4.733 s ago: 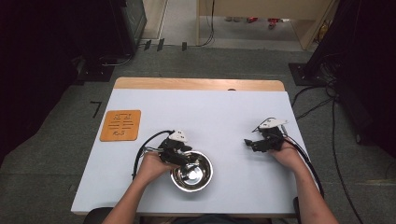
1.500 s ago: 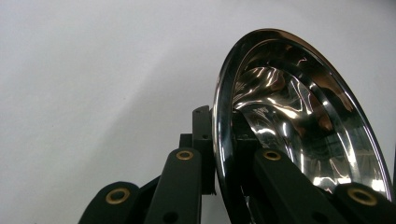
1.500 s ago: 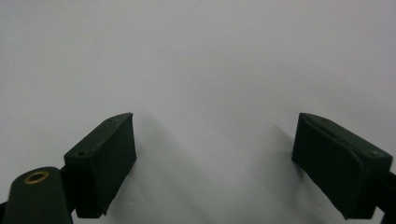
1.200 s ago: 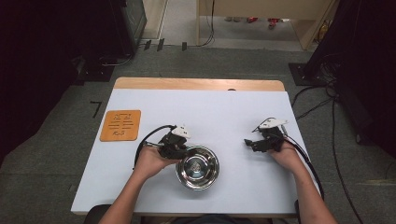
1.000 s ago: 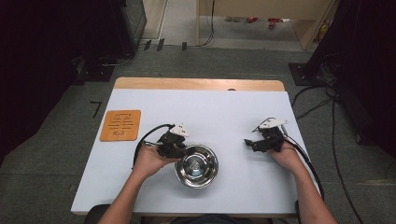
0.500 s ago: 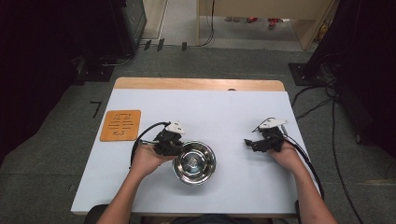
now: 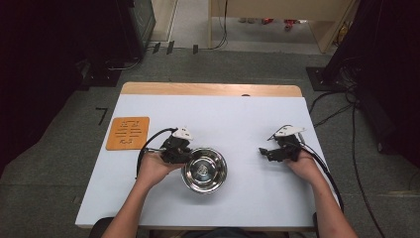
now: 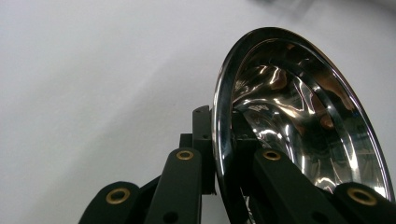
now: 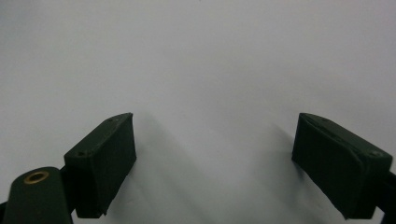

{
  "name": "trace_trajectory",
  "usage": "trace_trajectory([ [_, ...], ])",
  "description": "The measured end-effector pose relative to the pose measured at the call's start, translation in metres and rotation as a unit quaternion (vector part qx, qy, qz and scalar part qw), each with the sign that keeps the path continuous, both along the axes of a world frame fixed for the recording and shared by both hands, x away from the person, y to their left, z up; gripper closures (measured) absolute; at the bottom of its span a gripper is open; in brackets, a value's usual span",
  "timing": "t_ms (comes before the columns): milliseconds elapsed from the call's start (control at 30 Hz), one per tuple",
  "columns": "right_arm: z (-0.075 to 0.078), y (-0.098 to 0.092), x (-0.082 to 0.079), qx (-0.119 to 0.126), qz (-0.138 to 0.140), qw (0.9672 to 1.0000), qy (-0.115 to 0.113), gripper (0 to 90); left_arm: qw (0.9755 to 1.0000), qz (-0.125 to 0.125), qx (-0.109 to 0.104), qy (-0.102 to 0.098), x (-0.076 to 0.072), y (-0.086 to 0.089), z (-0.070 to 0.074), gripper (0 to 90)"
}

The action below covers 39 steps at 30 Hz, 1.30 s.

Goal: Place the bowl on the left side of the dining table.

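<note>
The left hand-held gripper (image 7: 190, 154) pinches the rim of the steel bowl (image 7: 204, 170), which sits on the white worktop (image 7: 223, 119) right of the orange mat (image 7: 128, 133), so the grasp looks done and placing remains, while the right hand-held gripper (image 7: 265, 151), jaws spread, rests idle right of the bowl.

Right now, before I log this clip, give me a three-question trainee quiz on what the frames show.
1. True or false: the left gripper is clamped on the rim of the steel bowl.
2. The right gripper has its jaws: A) shut on the bowl, B) open with nothing but bare table between them, C) shut on the orange mat.
3. On which side of the bowl, in the high view, does the orange mat lie?

Key: 1 true. 2 B. 3 To its left and farther from the person, near the table's left edge.
</note>
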State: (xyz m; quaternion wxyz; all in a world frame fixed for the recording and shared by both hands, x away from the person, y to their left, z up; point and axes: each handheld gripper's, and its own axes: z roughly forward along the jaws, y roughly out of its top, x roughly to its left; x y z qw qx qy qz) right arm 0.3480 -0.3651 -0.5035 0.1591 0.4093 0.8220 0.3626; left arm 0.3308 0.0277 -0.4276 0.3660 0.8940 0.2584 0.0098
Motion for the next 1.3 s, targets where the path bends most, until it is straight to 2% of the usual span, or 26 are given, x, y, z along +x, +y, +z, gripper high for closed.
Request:
trace_trajectory([
  [433,0.000,0.000,0.000,0.000,0.000,1.0000,0.000,13.0,0.9998,0.014,-0.006,0.008,0.004,0.007,0.001,85.7],
  [767,0.000,0.000,0.000,0.000,0.000,1.0000,0.000,13.0,0.9996,0.023,-0.017,0.005,0.006,0.011,0.001,85.6],
  [1300,0.000,0.000,0.000,0.000,0.000,1.0000,0.000,13.0,0.9988,0.043,-0.023,0.005,0.010,0.021,0.003,85.6],
])
